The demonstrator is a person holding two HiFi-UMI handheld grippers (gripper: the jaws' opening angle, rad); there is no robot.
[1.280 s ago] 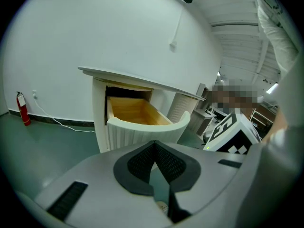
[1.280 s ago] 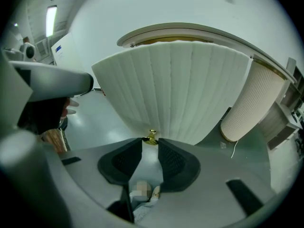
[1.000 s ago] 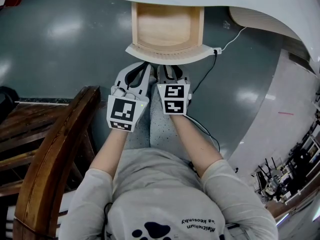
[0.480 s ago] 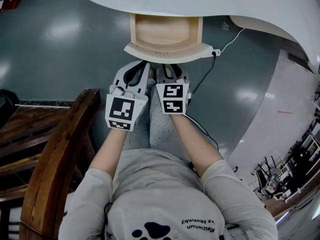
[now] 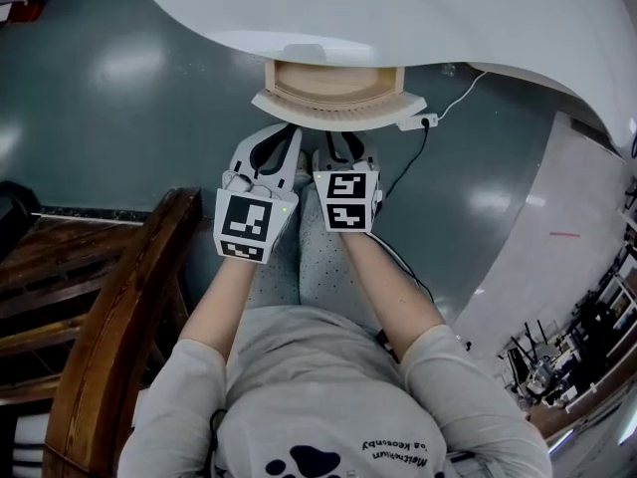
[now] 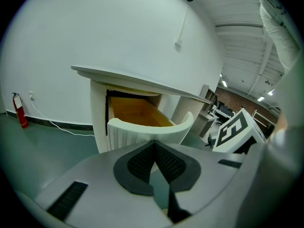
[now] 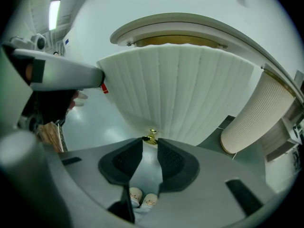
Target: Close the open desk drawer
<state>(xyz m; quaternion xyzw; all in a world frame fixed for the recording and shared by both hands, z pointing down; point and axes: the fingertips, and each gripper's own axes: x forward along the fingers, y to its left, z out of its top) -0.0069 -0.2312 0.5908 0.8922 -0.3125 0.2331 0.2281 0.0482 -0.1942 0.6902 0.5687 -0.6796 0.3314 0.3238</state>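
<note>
- The desk drawer (image 5: 334, 88) sits mostly under the white desk top (image 5: 418, 18) – only a narrow strip of its wooden inside shows behind the curved, fluted front
- The left gripper (image 6: 153, 145) has its jaws pressed together at the tips, nothing between them, pointing at the drawer front from just beside it
- The right gripper (image 7: 150, 144) has its jaws a little apart and closing, with the small gold knob (image 7: 151, 136) at their tips – whether they touch it I cannot tell
- The two grippers are side by side, close together
</note>
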